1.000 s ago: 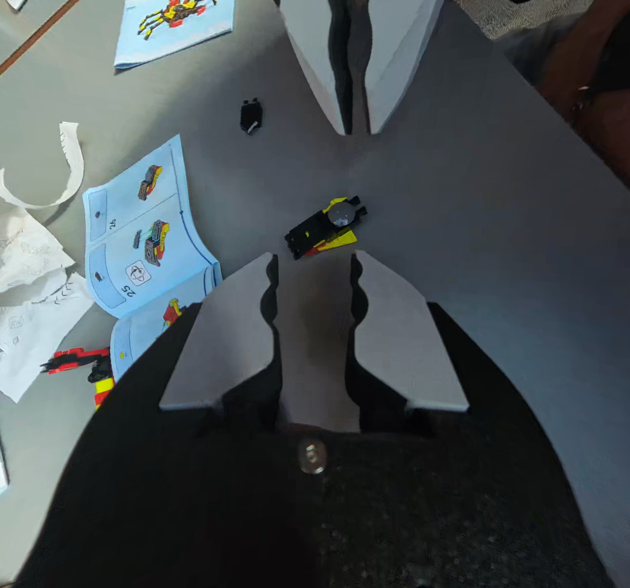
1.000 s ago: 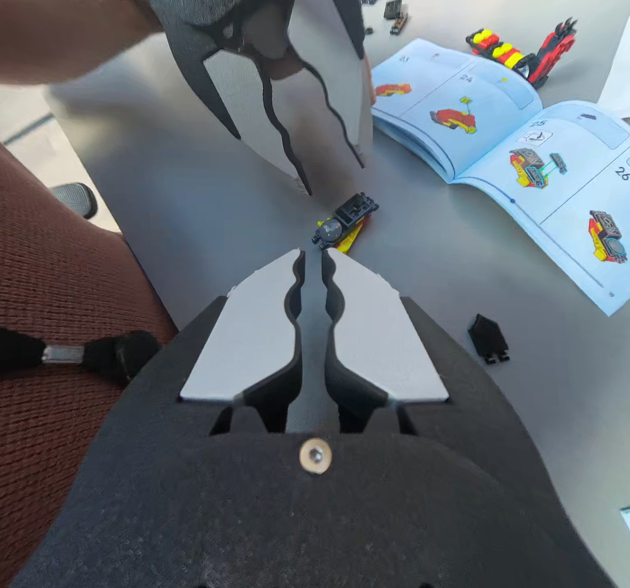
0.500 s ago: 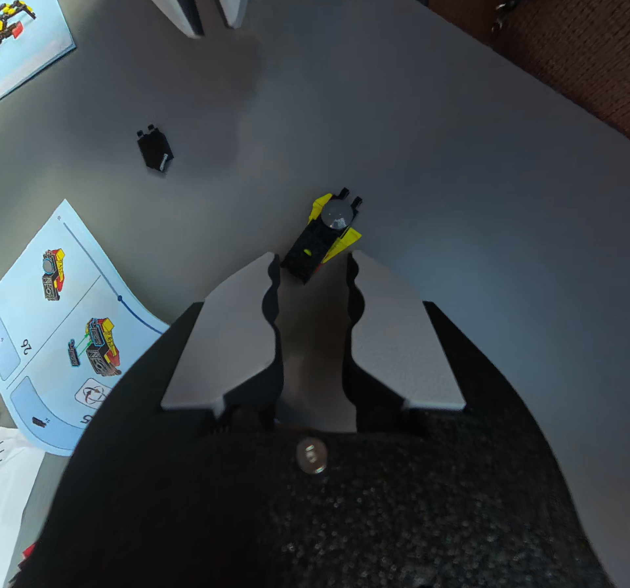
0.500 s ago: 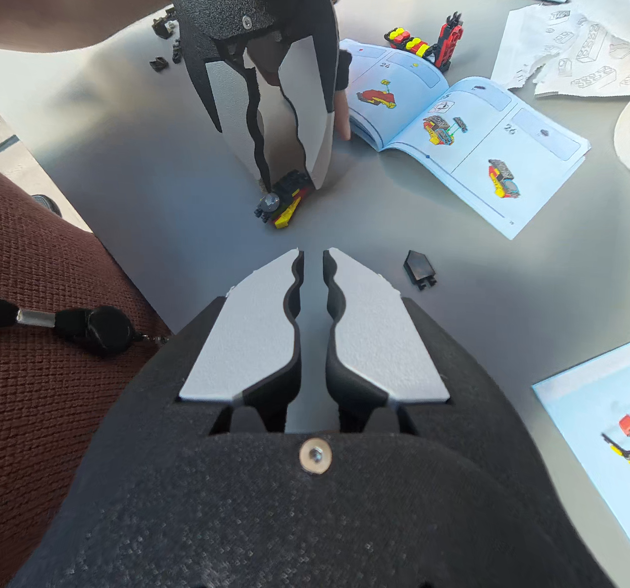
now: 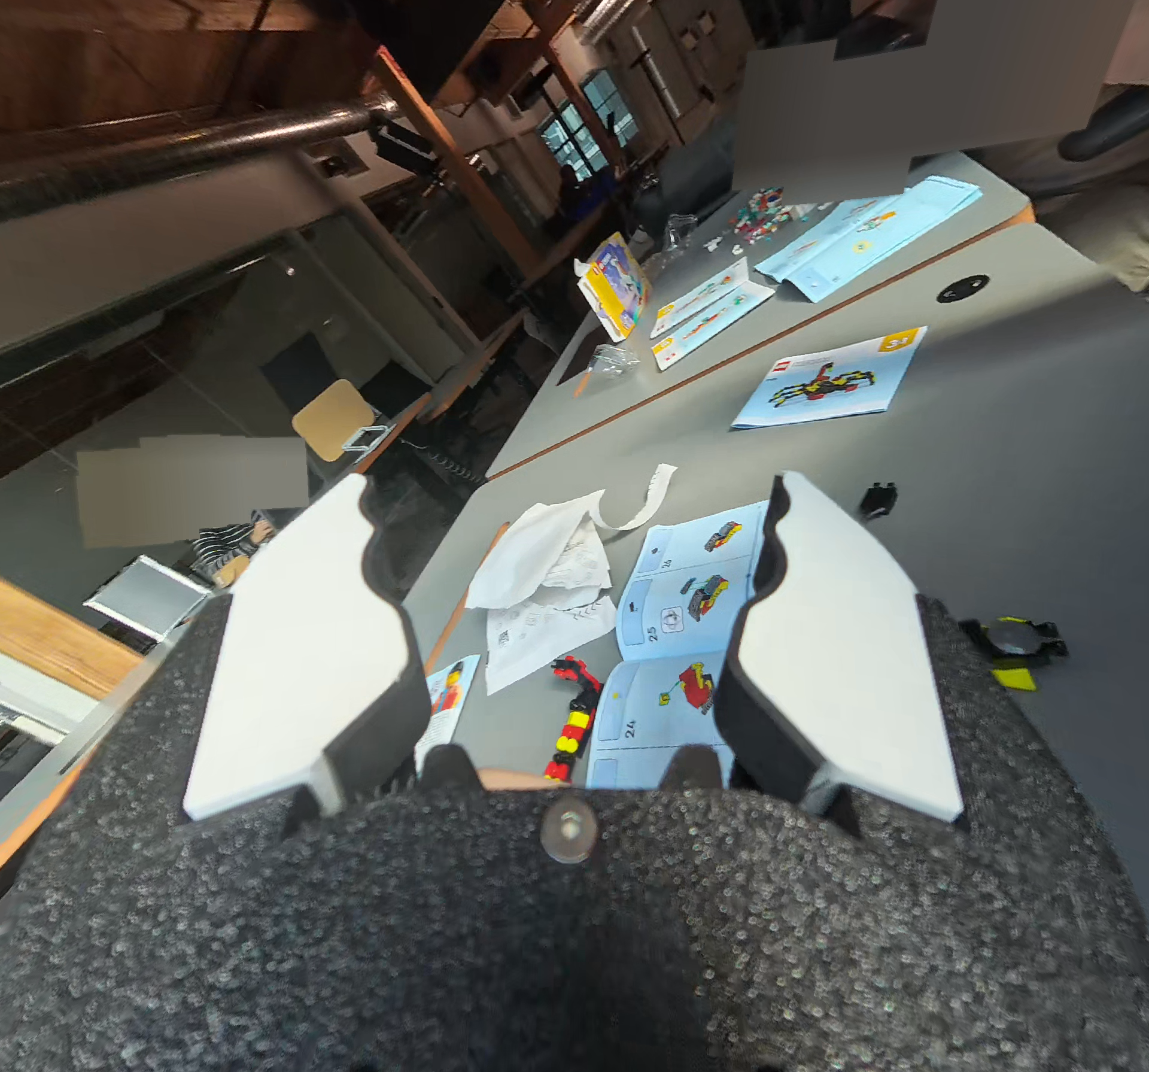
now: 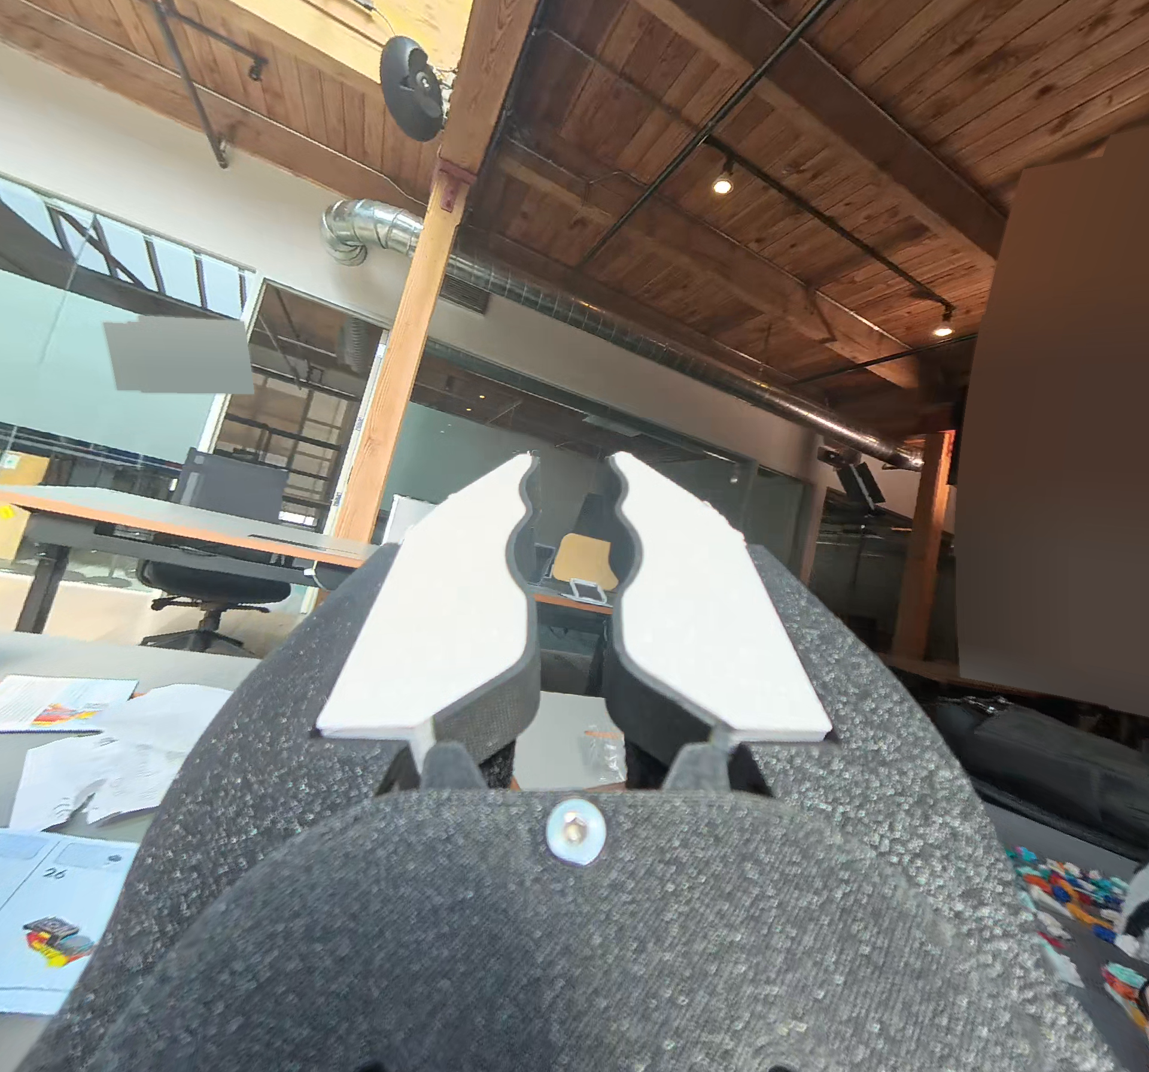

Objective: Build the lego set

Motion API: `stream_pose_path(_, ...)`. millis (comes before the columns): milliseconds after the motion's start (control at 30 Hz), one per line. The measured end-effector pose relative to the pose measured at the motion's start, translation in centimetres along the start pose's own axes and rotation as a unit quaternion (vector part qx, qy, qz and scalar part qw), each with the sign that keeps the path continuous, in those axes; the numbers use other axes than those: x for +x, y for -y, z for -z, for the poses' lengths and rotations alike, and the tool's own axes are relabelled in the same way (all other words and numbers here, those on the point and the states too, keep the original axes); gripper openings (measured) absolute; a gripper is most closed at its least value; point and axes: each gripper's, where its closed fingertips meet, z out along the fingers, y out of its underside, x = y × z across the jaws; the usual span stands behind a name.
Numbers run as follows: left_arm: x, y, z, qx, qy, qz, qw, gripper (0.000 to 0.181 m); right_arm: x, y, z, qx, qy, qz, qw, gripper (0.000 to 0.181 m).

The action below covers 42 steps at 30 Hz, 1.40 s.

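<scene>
Holding the left gripper (image 5: 569, 495) wide open and the right gripper (image 6: 572, 464) nearly closed, both empty, you leave the black-and-yellow sub-assembly (image 5: 1010, 647) on the table (image 5: 1026, 482), presumably to consult the open instruction booklet (image 5: 678, 625).

free: bare grey table (image 5: 932, 513) right of open booklet (image 5: 678, 625) | blocked: crumpled papers (image 5: 547, 582), red-yellow lego piece (image 5: 575, 719) lay left

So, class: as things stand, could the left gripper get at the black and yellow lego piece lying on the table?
Probably yes. The left gripper is open and empty, and the black and yellow piece lies uncovered just off its right finger; it must swing right first.
</scene>
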Motion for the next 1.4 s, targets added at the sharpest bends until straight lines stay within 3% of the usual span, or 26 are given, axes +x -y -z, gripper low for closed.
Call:
stream_pose_path(100,-5.1,1.6,3.5,0.02,0.156,-0.001,0.987,0.119,2.3,1.2,1.1,0.025,-0.058,0.044,0.997,0.018)
stream_pose_path(233,-9.8,3.7,10.7,0.065,0.355,0.032,0.932,0.117,6.0,1.7,2.4,0.022,-0.114,0.05,0.992,0.019)
stream_pose_path(367,-9.8,4.5,14.7,0.075,0.433,0.021,0.898,0.117,6.7,0.3,3.2,-0.001,-0.123,0.033,0.992,0.02)
stream_pose_path(467,-9.5,4.2,15.1,0.081,0.436,0.045,0.895,0.116,5.0,-0.5,2.8,-0.017,-0.097,0.004,0.995,0.021)
stream_pose_path(533,-8.0,3.5,12.5,0.072,0.373,0.064,0.923,0.113,0.9,-2.5,2.0,-0.069,-0.01,-0.065,0.995,0.021)
stream_pose_path(567,-5.9,2.9,9.8,0.06,0.29,0.073,0.952,0.102,-2.9,-4.2,1.9,-0.121,0.076,-0.111,0.984,0.019)
stream_pose_path(600,-2.4,2.0,6.6,0.039,0.157,0.079,0.984,0.087,-7.9,-6.1,2.7,-0.187,0.192,-0.155,0.951,0.018)
stream_pose_path(633,2.0,0.8,4.2,0.01,0.01,0.089,0.996,0.086,-13.1,-7.8,4.9,-0.267,0.32,-0.196,0.888,0.018)
stream_pose_path(667,5.7,-0.7,2.9,-0.026,-0.11,0.09,0.989,0.079,-17.4,-8.9,7.9,-0.34,0.424,-0.229,0.808,0.018)
stream_pose_path(700,8.6,-2.2,2.2,-0.052,-0.2,0.077,0.976,0.073,-20.1,-9.5,10.4,-0.381,0.483,-0.239,0.751,0.018)
stream_pose_path(733,10.7,-3.6,1.7,-0.07,-0.264,0.063,0.96,0.074,-21.6,-9.9,11.7,-0.391,0.506,-0.226,0.735,0.018)
stream_pose_path(833,14.5,-6.3,1.1,-0.116,-0.41,0.046,0.904,0.074,-23.4,-10.2,12.7,-0.388,0.527,-0.187,0.733,0.018)
stream_pose_path(967,16.2,-8.7,0.7,-0.161,-0.504,-0.014,0.848,0.072,-23.2,-10.4,11.6,-0.392,0.513,-0.213,0.733,0.02)
stream_pose_path(1133,17.2,-9.9,0.4,-0.18,-0.571,-0.009,0.801,0.062,-22.6,-11.4,11.4,-0.404,0.501,-0.219,0.733,0.021)
stream_pose_path(1267,17.1,-10.2,0.5,-0.189,-0.587,0.01,0.787,0.041,-22.9,-11.6,12.0,-0.41,0.508,-0.221,0.725,0.022)
stream_pose_path(1400,17.4,-9.9,0.8,-0.202,-0.555,0.032,0.806,0.026,-23.5,-12.2,12.8,-0.428,0.522,-0.209,0.708,0.022)
